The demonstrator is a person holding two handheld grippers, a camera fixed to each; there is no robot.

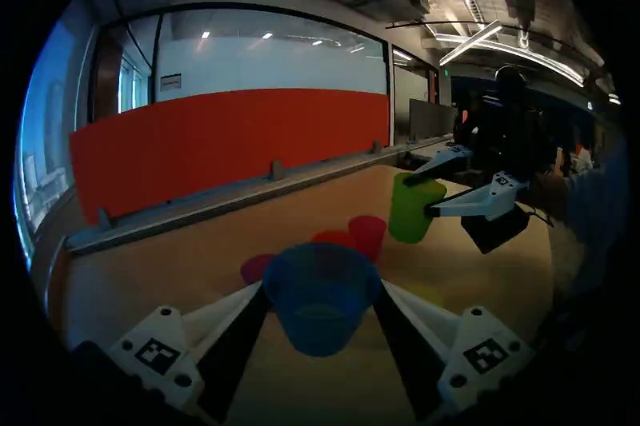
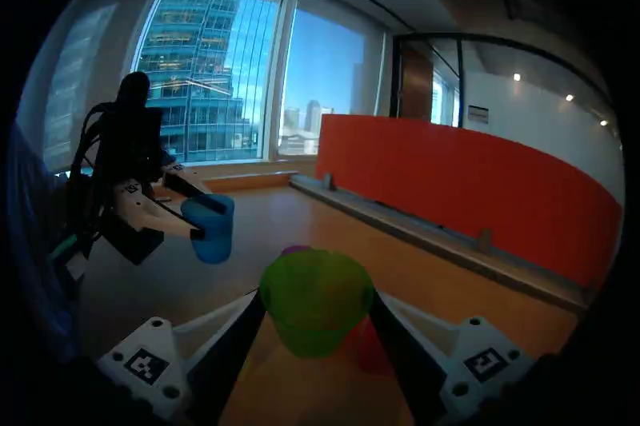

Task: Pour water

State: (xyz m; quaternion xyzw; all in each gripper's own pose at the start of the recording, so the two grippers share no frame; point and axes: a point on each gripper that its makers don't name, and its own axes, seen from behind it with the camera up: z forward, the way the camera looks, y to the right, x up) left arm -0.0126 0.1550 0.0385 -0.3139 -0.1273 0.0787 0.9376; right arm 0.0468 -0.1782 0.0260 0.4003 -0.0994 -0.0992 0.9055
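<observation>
Left gripper: I see my left gripper (image 1: 320,292) clenched on a translucent blue plastic cup (image 1: 322,306), with 1 finger pressing each side of its wall.
Blue cup: it is upright and lifted clear of the wooden table (image 1: 176,274). A paler band shows low inside it, and I cannot tell whether that is water.
Right gripper: in the right gripper view, my right gripper (image 2: 316,298) is grasping a translucent green plastic cup (image 2: 316,310) between both fingers. The cup is close to upright and above the table.
Cup separation: the 2 held cups are well apart. In the left gripper view the green cup hangs up and to the right of the blue one.
Table items: 1 red plastic cup (image 1: 368,232) stands beyond the blue cup. A 2nd red shape lies just left of it, half hidden. A purple cup (image 1: 256,268) sits further left, partly behind the blue cup.
Surroundings: an orange-red partition panel (image 1: 232,138) runs along the table's far edge. In the right gripper view a large window (image 2: 208,82) stands beyond the left gripper.
Operator: a blue sleeve (image 1: 596,202) shows at the right edge of the left gripper view.
</observation>
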